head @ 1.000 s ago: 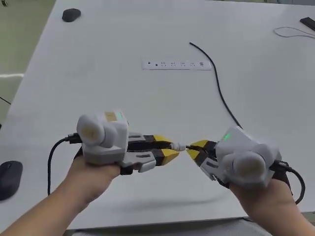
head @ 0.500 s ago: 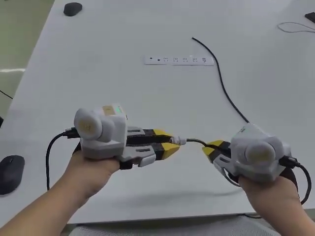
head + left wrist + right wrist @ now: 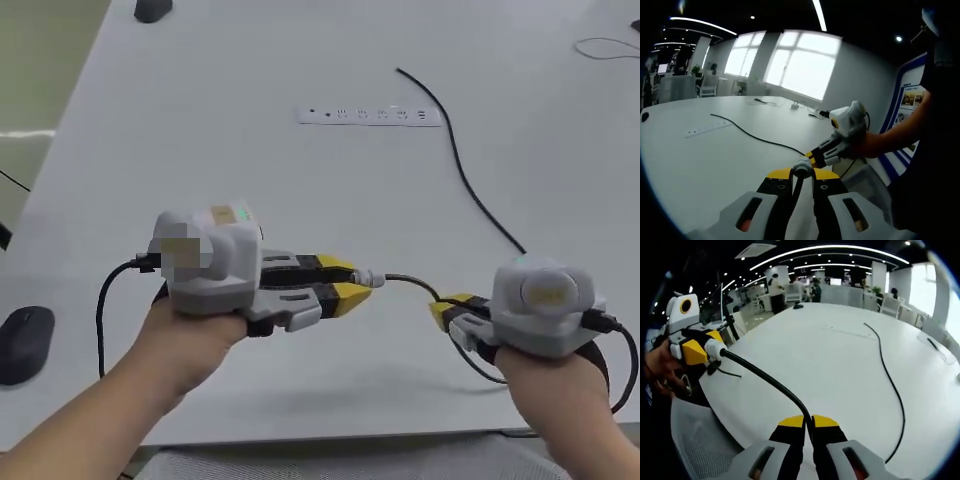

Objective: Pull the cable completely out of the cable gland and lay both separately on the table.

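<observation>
A small white cable gland (image 3: 367, 279) sits pinched in the yellow tips of my left gripper (image 3: 352, 286), which is shut on it; it also shows at the tips in the left gripper view (image 3: 802, 167). A black cable (image 3: 410, 283) runs out of the gland in a short arc to my right gripper (image 3: 447, 311), shut on the cable. In the right gripper view the cable (image 3: 765, 381) rises from the tips of the right gripper (image 3: 808, 423) to the gland (image 3: 714, 348). Both grippers hover above the table's front edge, roughly a hand's width apart. More cable loops below the right gripper (image 3: 482, 370).
On the white table (image 3: 250, 180) a white power strip (image 3: 368, 115) lies at the back, with its black cord (image 3: 462, 170) curving toward the right gripper. A dark mouse (image 3: 22, 343) rests at the front left. A thin white wire (image 3: 605, 46) lies far right.
My right gripper has pulled away to the right with the cable, and a longer stretch of cable now shows between gland and right gripper. The left gripper stayed about where it was.
</observation>
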Motion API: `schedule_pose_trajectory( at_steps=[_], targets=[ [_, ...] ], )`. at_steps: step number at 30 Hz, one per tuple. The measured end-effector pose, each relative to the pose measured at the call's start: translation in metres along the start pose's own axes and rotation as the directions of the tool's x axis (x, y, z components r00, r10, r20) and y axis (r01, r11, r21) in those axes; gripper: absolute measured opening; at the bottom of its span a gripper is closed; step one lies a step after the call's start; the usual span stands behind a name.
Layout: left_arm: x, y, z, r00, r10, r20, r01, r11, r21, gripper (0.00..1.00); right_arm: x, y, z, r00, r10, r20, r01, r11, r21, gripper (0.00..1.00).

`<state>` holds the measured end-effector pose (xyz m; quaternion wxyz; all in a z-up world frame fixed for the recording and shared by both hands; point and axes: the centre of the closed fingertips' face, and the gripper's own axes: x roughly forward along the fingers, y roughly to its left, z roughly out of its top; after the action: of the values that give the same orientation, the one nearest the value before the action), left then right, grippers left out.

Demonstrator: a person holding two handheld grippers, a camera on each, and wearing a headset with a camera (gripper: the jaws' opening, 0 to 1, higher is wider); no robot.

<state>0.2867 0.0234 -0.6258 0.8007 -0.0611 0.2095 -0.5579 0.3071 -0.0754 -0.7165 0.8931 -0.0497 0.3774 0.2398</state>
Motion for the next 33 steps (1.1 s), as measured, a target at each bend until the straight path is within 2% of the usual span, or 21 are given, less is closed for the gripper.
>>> schedule_pose_trajectory(
  at_steps=[4,10,13,19,24,26,27,29,30,31,33],
  targets=[
    [-0.001,0.000,0.001,1.0000,0.003,0.002,-0.003,1.000,-0.004,0.15,-0.001,0.001,0.002,0.9999,-0.002,0.011,0.003,0.999,-0.041,0.00],
    [-0.003,0.003,0.002,0.9999,0.010,0.005,-0.010,1.000,0.002,0.15,-0.004,0.002,0.005,0.9996,0.007,0.026,-0.006,0.998,-0.063,0.01],
    [-0.005,0.003,0.003,0.9999,0.010,0.006,-0.010,1.000,0.000,0.15,-0.008,0.002,0.007,0.9993,0.004,0.036,0.000,0.995,-0.103,0.01],
    [-0.006,0.007,0.003,0.9999,0.015,0.004,-0.015,1.000,-0.001,0.15,-0.011,0.007,0.006,0.9994,0.026,0.020,-0.023,0.985,-0.170,0.01],
    [-0.007,0.006,0.002,0.9999,0.010,0.001,-0.010,1.000,-0.002,0.15,-0.016,0.009,0.009,0.9994,0.023,0.026,-0.018,0.981,-0.191,0.09],
    [-0.007,0.005,0.002,1.0000,0.010,-0.002,-0.010,1.000,-0.001,0.15,-0.020,0.015,0.017,0.9982,0.043,0.042,-0.032,0.974,-0.224,0.13],
    [-0.007,0.004,0.001,1.0000,0.009,-0.004,-0.009,1.000,0.000,0.15,-0.024,0.019,0.025,0.9976,0.048,0.049,-0.033,0.959,-0.280,0.15],
    [-0.007,0.004,0.000,0.9999,0.007,-0.008,-0.007,1.000,0.004,0.15,-0.030,0.033,0.037,0.9939,0.084,0.071,-0.054,0.936,-0.349,0.18],
    [-0.007,0.003,-0.001,0.9999,0.006,-0.009,-0.006,1.000,0.004,0.15,-0.030,0.035,0.040,0.9931,0.091,0.074,-0.059,0.931,-0.360,0.20],
    [-0.007,0.003,-0.002,0.9999,0.003,-0.014,-0.002,1.000,0.004,0.15,-0.032,0.046,0.046,0.9898,0.122,0.074,-0.083,0.913,-0.400,0.21],
    [-0.007,0.003,-0.003,0.9999,0.002,-0.016,-0.001,1.000,0.010,0.15,-0.033,0.054,0.053,0.9866,0.144,0.077,-0.101,0.910,-0.403,0.22]
  ],
)
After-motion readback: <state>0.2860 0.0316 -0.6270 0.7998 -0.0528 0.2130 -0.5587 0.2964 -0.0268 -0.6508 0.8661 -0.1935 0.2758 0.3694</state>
